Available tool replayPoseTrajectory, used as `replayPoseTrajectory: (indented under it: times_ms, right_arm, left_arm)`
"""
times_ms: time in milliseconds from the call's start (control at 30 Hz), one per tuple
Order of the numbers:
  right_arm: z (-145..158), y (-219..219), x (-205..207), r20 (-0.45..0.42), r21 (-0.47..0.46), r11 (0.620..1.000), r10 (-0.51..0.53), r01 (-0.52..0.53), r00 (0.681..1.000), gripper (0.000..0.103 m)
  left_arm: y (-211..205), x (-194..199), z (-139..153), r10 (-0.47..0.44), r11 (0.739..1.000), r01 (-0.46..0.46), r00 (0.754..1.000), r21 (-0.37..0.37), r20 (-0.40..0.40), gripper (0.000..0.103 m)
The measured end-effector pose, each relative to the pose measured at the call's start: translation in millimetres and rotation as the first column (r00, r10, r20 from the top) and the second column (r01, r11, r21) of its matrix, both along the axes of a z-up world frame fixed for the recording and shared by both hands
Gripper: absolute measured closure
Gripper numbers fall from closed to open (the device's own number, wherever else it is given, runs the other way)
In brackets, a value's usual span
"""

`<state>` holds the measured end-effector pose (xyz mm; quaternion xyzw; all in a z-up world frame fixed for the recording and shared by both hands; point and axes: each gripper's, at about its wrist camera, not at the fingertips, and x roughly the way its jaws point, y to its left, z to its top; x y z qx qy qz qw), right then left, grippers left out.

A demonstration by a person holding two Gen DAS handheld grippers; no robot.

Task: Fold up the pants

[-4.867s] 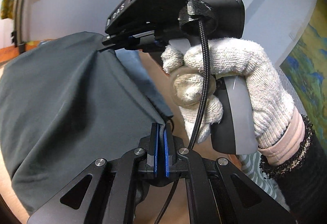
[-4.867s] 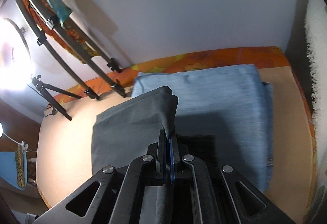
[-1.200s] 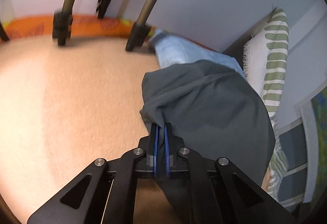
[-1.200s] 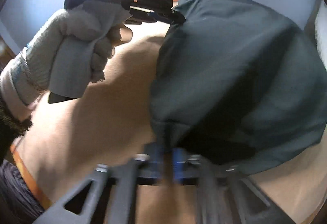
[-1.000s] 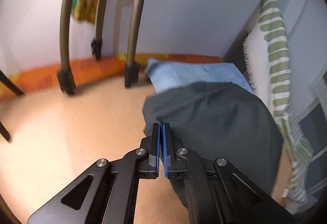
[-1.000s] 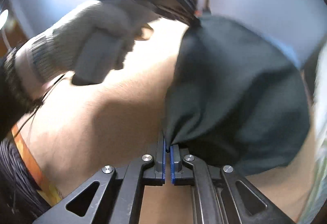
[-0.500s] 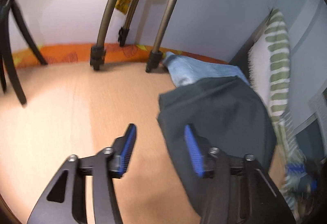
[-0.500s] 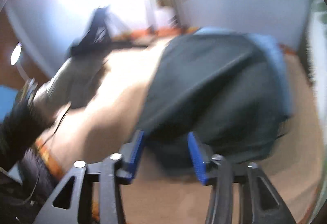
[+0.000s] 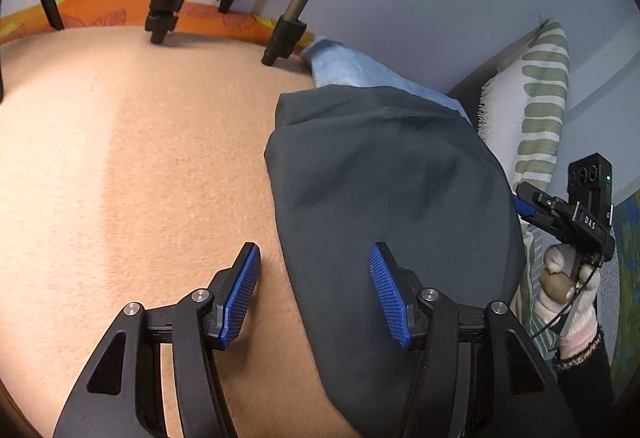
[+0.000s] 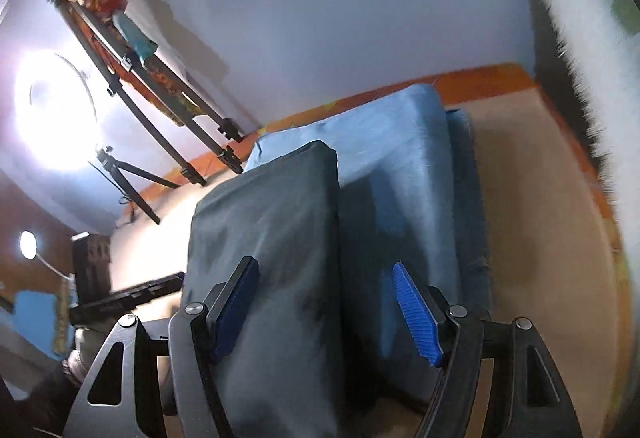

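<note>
1. Dark grey soft-fabric pants (image 9: 384, 190) are seen folded into a compact rectangle, laid partly over a folded light blue cloth garment (image 10: 404, 166) on the peach-coloured fuzzy bed surface (image 9: 132, 166), near the wall.
2. The fabric is judged light, limp and a little slick; no shape would be held by it if lifted from one point, so sagging and unfolding are to be expected.
3. A hold is best taken at two corners of one folded edge at once, with all layers pinched together; the near edge by the blue pads seems the easiest to reach.
4. The left gripper (image 9: 316, 294) is spread wide with nothing between its pads; its right pad sits over the grey cloth.
5. The right gripper (image 10: 324, 310) is likewise spread wide and holds nothing, hovering above the grey fold.
6. Counted: one pair of grey pants, one blue folded garment, two grippers, one white pillow with green stripes (image 9: 540, 110), and three metal stand legs with black clamps (image 9: 284, 34) in the left view.
</note>
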<state>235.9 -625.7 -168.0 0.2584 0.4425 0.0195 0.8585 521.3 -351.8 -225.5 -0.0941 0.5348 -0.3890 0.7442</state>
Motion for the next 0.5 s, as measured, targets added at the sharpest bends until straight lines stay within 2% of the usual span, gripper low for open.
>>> replayPoseTrajectory:
  times_ms: [267, 367, 433, 467, 500]
  right_arm:
    - [-35, 9, 23, -0.049, 0.062, 0.991, 0.12, -0.117, 0.992, 0.03]
    - [-46, 17, 28, -0.042, 0.069, 0.986, 0.154, -0.15, 0.987, 0.029]
    - [-48, 18, 29, -0.035, 0.072, 0.985, 0.16, -0.158, 0.986, 0.033]
    - [-47, 18, 28, -0.029, 0.086, 0.983, 0.164, -0.161, 0.986, 0.048]
    - [-47, 18, 27, -0.023, 0.105, 0.98, 0.171, -0.168, 0.985, 0.052]
  left_arm:
    - [-14, -2, -2, -0.005, 1.0, 0.005, 1.0, -0.03, 0.018, 0.047]
    - [-19, -4, -2, -0.007, 0.999, 0.009, 0.999, -0.043, 0.036, 0.047]
    - [-21, -3, -2, -0.007, 0.999, 0.009, 0.999, -0.048, 0.047, 0.048]
    - [-22, -2, -3, -0.001, 0.999, 0.003, 0.999, -0.043, 0.051, 0.057]
    - [-22, 0, -4, 0.008, 0.999, -0.006, 0.999, -0.042, 0.047, 0.07]
